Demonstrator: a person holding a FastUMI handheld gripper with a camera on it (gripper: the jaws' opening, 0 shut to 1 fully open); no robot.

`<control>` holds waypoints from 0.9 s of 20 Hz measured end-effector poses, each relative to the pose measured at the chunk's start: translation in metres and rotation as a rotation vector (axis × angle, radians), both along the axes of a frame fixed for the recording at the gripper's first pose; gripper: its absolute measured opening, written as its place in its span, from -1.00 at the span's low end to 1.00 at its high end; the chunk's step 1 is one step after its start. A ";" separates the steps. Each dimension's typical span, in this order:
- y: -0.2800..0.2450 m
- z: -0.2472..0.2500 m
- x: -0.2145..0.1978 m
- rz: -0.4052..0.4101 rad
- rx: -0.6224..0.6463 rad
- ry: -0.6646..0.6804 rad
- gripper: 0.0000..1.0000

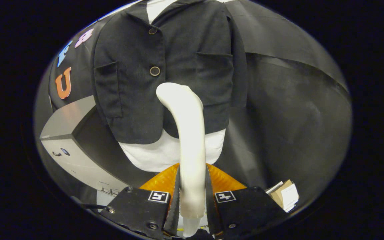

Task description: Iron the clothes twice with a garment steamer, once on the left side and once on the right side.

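A dark buttoned jacket (pixel 165 76) hangs over a white garment (pixel 165 153) on a stand straight ahead. My gripper (pixel 193 196) is shut on the white garment steamer (pixel 187 133), whose handle rises from between the fingers. The steamer's curved head sits just below the jacket's lower button, near the middle of the front, and bends toward the jacket's left panel. Whether the head touches the cloth I cannot tell. An orange part (pixel 223 181) shows just behind the fingers at the base of the steamer.
A grey box-like machine (pixel 68 143) stands left of the jacket, below its hem. Dark cloth (pixel 288 110) drapes to the right. A small cardboard and paper bundle (pixel 285 195) lies low on the right beside the fingers.
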State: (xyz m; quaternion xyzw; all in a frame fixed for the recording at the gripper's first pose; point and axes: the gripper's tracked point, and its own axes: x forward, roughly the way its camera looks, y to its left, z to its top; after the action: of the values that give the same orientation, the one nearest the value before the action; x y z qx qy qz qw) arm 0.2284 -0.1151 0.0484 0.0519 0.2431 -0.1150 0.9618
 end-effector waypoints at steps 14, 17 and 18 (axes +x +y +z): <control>0.003 -0.019 0.001 0.029 0.117 -0.042 -0.25; 0.020 -0.033 -0.022 0.046 0.150 -0.020 -0.25; 0.025 -0.038 -0.036 0.048 0.139 -0.019 -0.26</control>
State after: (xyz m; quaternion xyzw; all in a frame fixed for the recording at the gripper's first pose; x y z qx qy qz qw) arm 0.1920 -0.0898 0.0107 0.1140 0.2423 -0.0740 0.9606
